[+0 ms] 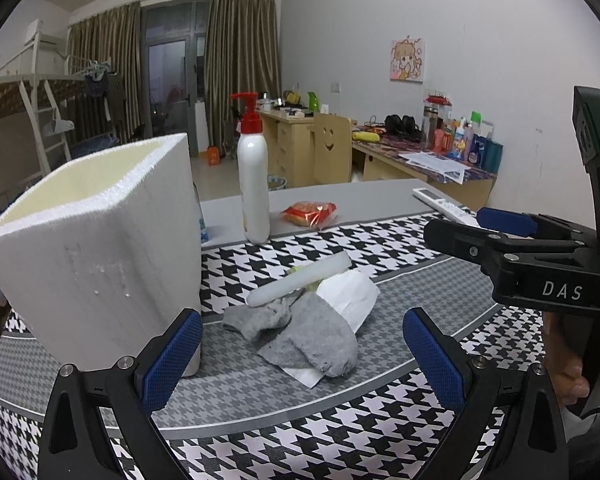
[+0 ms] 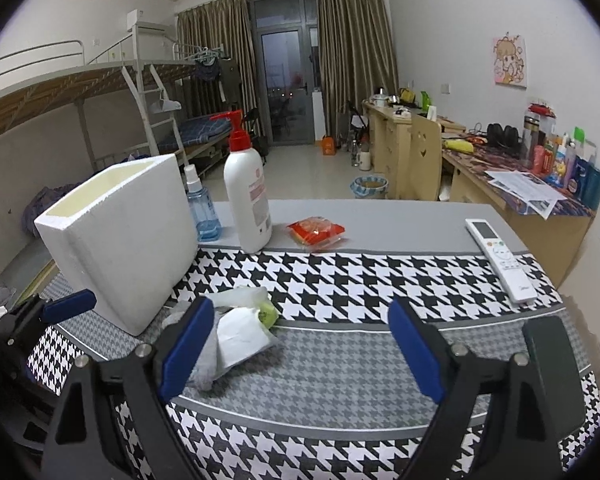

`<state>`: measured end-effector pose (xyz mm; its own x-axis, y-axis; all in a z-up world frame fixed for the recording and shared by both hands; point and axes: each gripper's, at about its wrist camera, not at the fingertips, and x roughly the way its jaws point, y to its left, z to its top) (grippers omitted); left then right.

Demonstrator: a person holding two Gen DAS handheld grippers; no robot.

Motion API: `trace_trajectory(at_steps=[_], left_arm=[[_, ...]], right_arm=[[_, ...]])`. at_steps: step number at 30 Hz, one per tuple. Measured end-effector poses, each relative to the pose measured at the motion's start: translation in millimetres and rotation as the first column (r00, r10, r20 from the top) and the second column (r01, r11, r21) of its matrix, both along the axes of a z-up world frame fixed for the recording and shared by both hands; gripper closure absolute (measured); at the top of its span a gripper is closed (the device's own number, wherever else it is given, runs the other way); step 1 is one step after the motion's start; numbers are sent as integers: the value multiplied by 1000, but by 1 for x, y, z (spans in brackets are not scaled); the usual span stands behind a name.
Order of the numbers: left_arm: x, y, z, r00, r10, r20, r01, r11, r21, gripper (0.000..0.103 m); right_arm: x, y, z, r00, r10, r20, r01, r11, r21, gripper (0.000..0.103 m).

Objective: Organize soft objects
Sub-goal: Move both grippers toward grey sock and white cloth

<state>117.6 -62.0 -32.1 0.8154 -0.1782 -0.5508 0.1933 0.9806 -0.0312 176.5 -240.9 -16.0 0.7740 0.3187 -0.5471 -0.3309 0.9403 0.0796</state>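
Both grippers' fingers (image 1: 432, 356) (image 2: 414, 354) spread wide, empty, above a houndstooth tablecloth (image 2: 340, 280); bunk bed (image 2: 80, 84) behind.

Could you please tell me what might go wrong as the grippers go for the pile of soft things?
The gray sock lies tangled with white paper and a white foam stick, so one pinch may drag several. The light foam box beside the open left gripper could be knocked.
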Motion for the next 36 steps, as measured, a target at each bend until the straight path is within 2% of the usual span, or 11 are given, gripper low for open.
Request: trace_trajectory(at_steps=[8,22,31,33,36], left_arm=[[8,-4,-8,999,-6,-47,7,1000,12,2],[31,-5,-23,991,4,-137,0,1000,25,3],[44,-8,-35,983,3,-184,4,999,35,13],[48,-9,-38,979,-3,-203,9,1000,28,21],[54,-12,-45,968,-29,-250,32,999,7,26]], right_arm=[[5,10,-7,1000,7,-7,-7,998,-65,11],[16,4,-15,1000,-1,-19,0,998,-58,11],[23,0,-19,999,0,-37,-2,999,-47,11],[24,-1,-20,999,0,-42,-1,999,-43,11],[25,-1,-21,999,2,-49,-4,999,-35,11]])
